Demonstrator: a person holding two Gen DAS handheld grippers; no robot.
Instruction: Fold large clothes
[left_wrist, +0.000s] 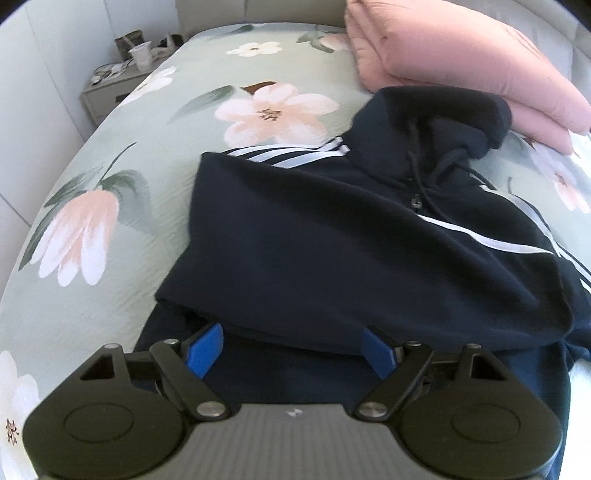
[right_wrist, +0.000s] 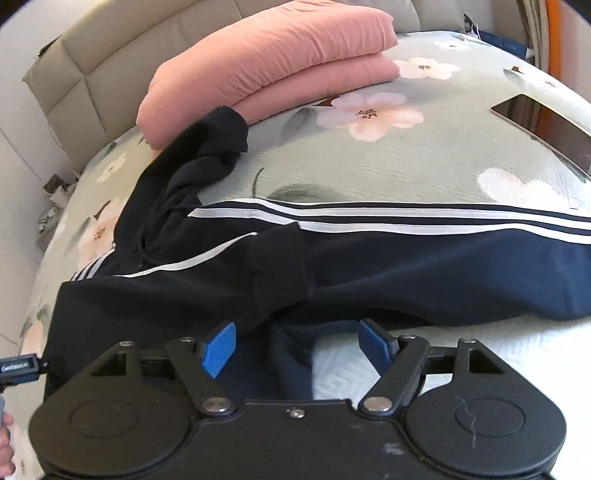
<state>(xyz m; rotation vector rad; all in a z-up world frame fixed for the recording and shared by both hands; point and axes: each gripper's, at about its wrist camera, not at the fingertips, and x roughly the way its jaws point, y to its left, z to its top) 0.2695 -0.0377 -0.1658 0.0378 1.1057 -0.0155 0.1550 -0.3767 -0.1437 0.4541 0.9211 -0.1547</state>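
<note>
A navy zip hoodie (left_wrist: 332, 251) with white sleeve stripes lies on the floral bedspread (left_wrist: 110, 177), hood toward the headboard. Its left sleeve is folded across the chest. In the right wrist view the hoodie (right_wrist: 406, 273) has its other sleeve stretched out to the right, stripes on top, and the folded sleeve's cuff (right_wrist: 280, 291) lies in the middle. My left gripper (left_wrist: 293, 349) is open, its blue fingers just above the lower body of the hoodie. My right gripper (right_wrist: 297, 349) is open above the hem edge, holding nothing.
A folded pink quilt (left_wrist: 461, 62) lies by the hood; it also shows in the right wrist view (right_wrist: 266, 70). A phone (right_wrist: 546, 129) lies on the bed at right. A nightstand (left_wrist: 110, 88) with clutter stands at the bed's far left. A padded headboard (right_wrist: 103, 62) is behind.
</note>
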